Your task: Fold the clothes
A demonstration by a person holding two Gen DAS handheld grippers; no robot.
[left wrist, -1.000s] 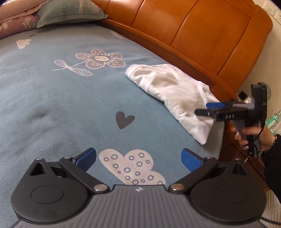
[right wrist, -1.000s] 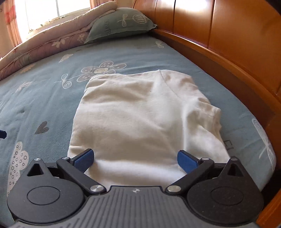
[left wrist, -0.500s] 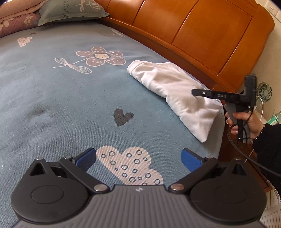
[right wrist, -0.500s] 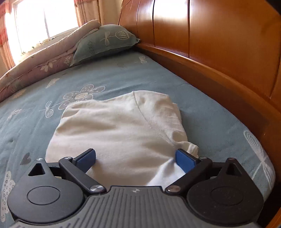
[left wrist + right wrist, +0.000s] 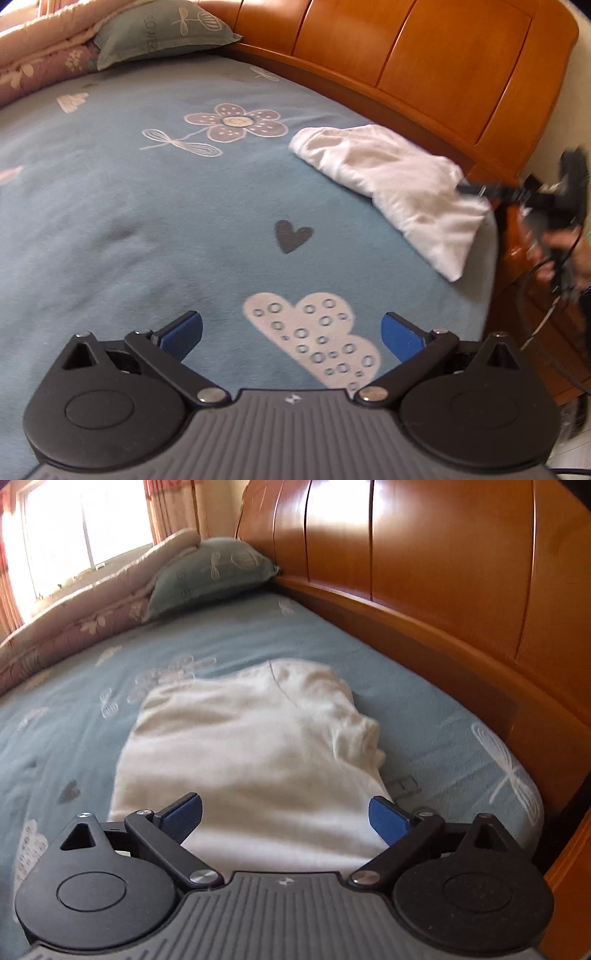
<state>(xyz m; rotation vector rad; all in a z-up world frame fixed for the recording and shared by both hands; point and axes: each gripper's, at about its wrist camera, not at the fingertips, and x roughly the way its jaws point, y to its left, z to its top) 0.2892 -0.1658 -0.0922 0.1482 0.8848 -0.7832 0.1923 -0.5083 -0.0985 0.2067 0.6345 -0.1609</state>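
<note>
The white garment (image 5: pixel 255 753) lay folded into a rough rectangle on the blue bed sheet (image 5: pixel 110 229), close to the wooden headboard (image 5: pixel 443 602) and near the bed's edge. In the right wrist view its near end ran under the tool's body and was cut off there, so how far it reached toward the camera could not be made out. A bunched fold stood up along its right side; whether that was a sleeve could not be told. In the left wrist view the same garment showed as a slanted white wedge, and its corner nearest the headboard was hidden behind the right gripper (image 5: pixel 469 189), which was smeared by motion blur, as was the hand (image 5: pixel 569 251) holding it.

No container was in sight; the garment lay straight on the sheet.

The right gripper (image 5: pixel 285 810) had its blue fingers (image 5: pixel 183 814) spread wide, one over each side of the garment's near end, with the cloth between them and nothing pinched. Whether the pads touched the fabric could not be told. The left gripper (image 5: pixel 291 330) was well apart from the garment, over a white dotted cloud print (image 5: pixel 314 336) on the sheet, its fingers (image 5: pixel 183 330) likewise wide apart and empty.

Further off, a green pillow (image 5: pixel 210 572) leaned against the headboard beside a rolled quilt (image 5: pixel 74 624).
</note>
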